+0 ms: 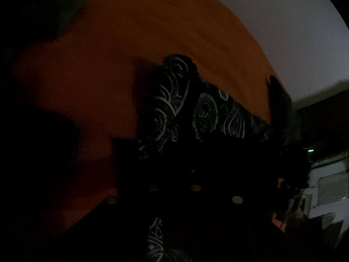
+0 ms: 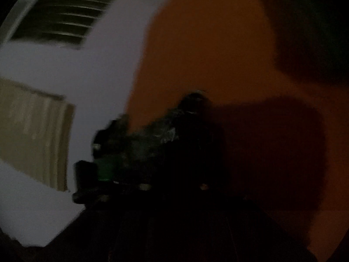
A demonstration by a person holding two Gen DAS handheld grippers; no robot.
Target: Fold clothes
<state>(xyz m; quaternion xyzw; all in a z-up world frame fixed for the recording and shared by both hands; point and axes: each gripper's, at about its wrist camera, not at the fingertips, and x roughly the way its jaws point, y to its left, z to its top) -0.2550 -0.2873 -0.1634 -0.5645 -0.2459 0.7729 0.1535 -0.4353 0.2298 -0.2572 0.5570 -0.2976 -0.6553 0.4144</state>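
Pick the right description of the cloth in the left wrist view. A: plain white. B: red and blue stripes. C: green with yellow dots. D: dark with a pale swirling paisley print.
D: the dark cloth carries pale curling paisley figures, seen against the orange wall behind it.

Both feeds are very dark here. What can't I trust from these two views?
- Left gripper, left wrist view: patterned black cloth drapes over it; fingers hidden, grip unclear.
- Right gripper, right wrist view: motion blur and darkness.
- Rest of the cloth: lost in shadow at both bottom edges.
- Orange surface: no folding surface recognizable.
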